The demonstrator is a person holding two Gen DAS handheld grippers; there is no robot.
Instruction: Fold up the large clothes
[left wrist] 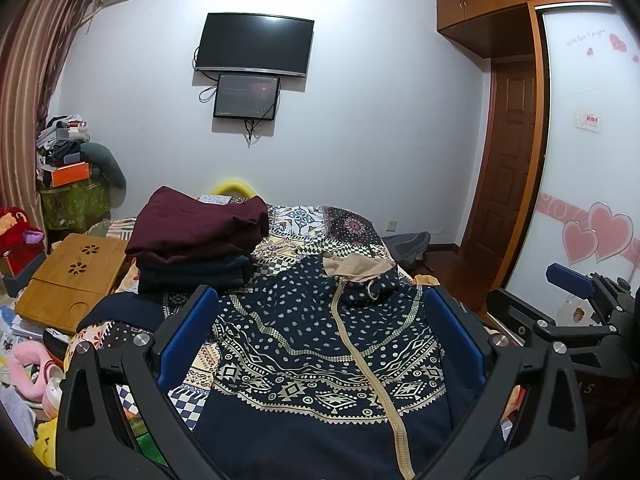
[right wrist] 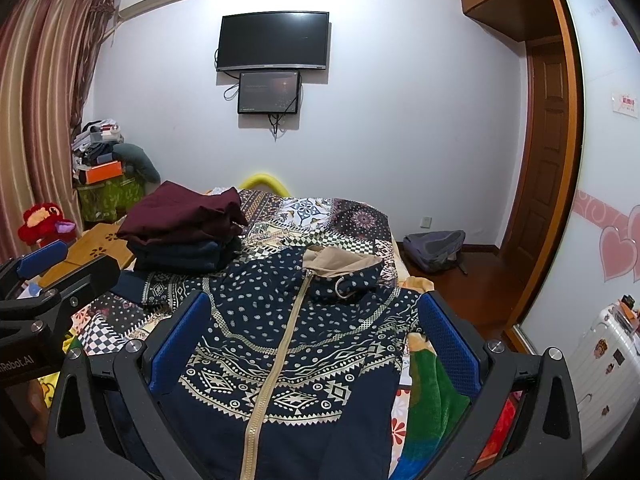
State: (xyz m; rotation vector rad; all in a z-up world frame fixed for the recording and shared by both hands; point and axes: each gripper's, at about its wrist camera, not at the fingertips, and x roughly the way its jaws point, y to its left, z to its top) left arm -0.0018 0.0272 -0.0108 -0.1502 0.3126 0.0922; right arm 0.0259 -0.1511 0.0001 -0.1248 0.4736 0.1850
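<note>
A navy hooded jacket (left wrist: 320, 344) with a cream pattern and a beige zip lies flat, front up, on the patchwork bedspread (left wrist: 320, 224), its hood toward the far end. My left gripper (left wrist: 320, 312) hovers open above its chest, blue pads wide apart. The right gripper (left wrist: 572, 280) shows at that view's right edge. In the right wrist view the same jacket (right wrist: 288, 344) spreads below my right gripper (right wrist: 316, 312), also open and holding nothing. The left gripper (right wrist: 44, 256) shows at the left edge there. One sleeve runs off to the left.
A pile of folded clothes (left wrist: 200, 236), maroon over navy, sits on the bed's far left. A wooden lap tray (left wrist: 68, 276) and clutter lie left of the bed. A grey backpack (right wrist: 434, 248) rests on the floor by the door. A white suitcase (right wrist: 604, 364) stands at right.
</note>
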